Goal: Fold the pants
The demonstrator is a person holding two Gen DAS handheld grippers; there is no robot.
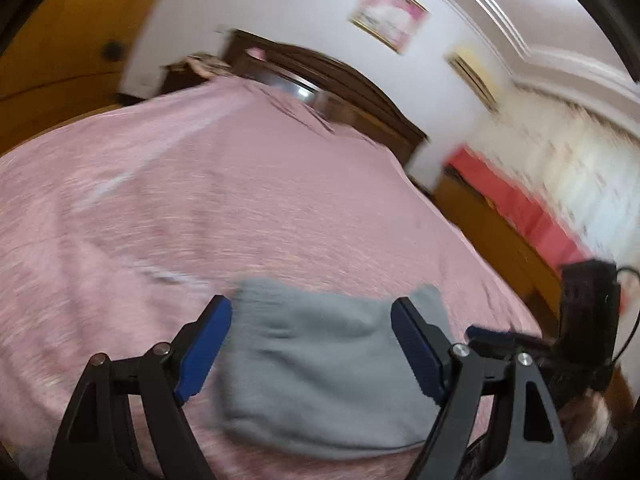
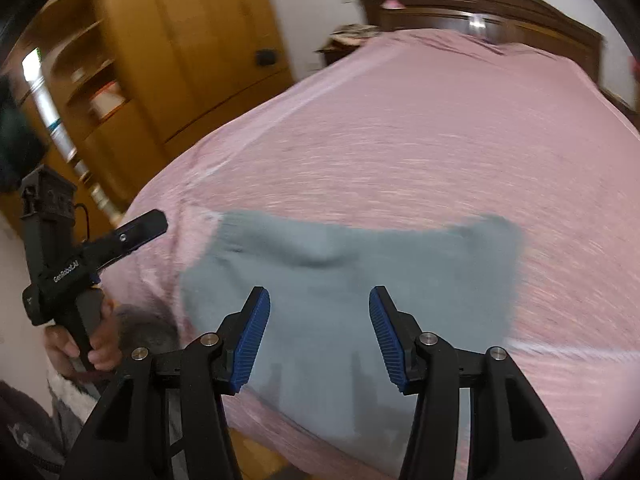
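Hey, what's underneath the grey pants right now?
The grey pants lie folded on a pink bedspread, near the bed's edge. The bedspread shows all around them; the part directly beneath, and anything tucked inside the folds, is covered. Neither open claw touches them.

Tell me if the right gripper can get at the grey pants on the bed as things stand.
Probably yes. The right gripper is open above the grey pants, which lie flat on the pink bedspread with nothing on top. The left gripper is off to the side.
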